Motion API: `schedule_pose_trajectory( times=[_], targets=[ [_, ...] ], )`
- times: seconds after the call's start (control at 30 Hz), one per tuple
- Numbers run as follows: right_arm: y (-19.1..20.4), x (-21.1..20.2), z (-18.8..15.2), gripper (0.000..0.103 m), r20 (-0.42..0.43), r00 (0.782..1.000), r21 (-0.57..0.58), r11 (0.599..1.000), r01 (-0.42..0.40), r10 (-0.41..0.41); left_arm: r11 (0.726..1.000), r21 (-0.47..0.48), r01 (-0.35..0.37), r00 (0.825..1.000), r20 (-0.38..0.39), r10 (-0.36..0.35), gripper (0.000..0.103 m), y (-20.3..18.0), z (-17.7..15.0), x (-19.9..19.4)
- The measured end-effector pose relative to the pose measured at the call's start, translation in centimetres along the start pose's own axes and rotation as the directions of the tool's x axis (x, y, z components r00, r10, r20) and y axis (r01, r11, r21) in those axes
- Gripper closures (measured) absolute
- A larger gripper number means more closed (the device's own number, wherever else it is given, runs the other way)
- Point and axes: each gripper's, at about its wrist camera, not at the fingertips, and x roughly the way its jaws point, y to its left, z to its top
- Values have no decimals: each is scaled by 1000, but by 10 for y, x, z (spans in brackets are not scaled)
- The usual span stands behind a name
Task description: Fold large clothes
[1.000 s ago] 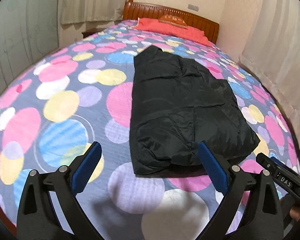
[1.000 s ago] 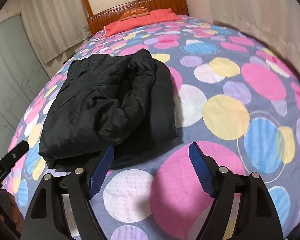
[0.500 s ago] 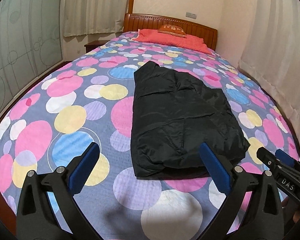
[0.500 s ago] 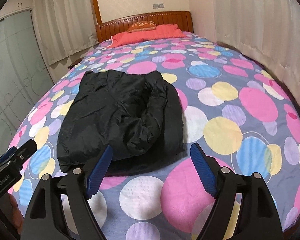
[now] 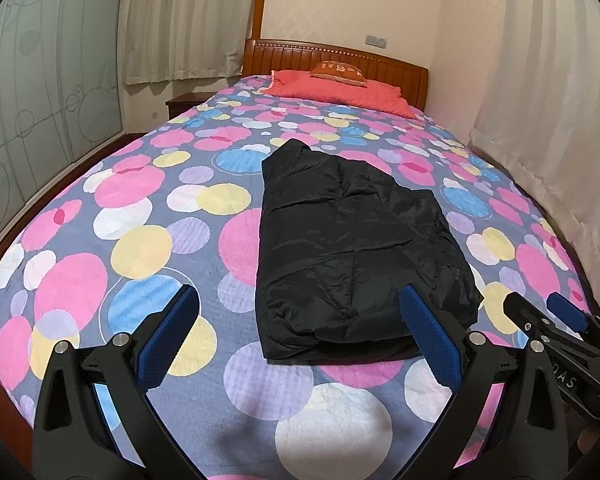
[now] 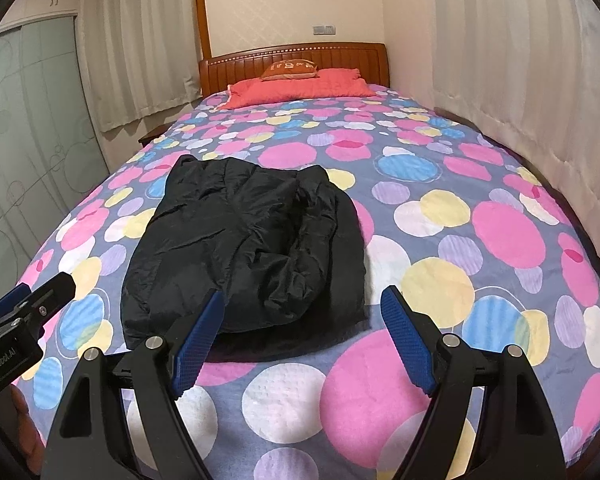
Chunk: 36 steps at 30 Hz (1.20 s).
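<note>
Black jacket (image 5: 352, 248) folded into a compact bundle, lying flat near the foot edge of the bed (image 5: 100, 216), roughly mid-width, well short of the red pillow (image 5: 340, 88) at the headboard end. Left gripper (image 5: 296, 340) with fingers spread wide, grasping nothing, hanging above the foot edge just short of the bundle. Right gripper (image 6: 304, 336) likewise spread and empty, same height. Likely pulled clear because folding looks done, bundle left alone to hold its shape.
</note>
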Motion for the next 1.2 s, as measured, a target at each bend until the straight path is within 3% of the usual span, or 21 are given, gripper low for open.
schedule_pose_trajectory(
  times=[1.2],
  targets=[
    [8, 3, -3, 24, -9, 1000, -3, 1000, -3, 3, 1000, -1, 1, 1000, -3, -1, 3, 0, -1, 0]
  ],
)
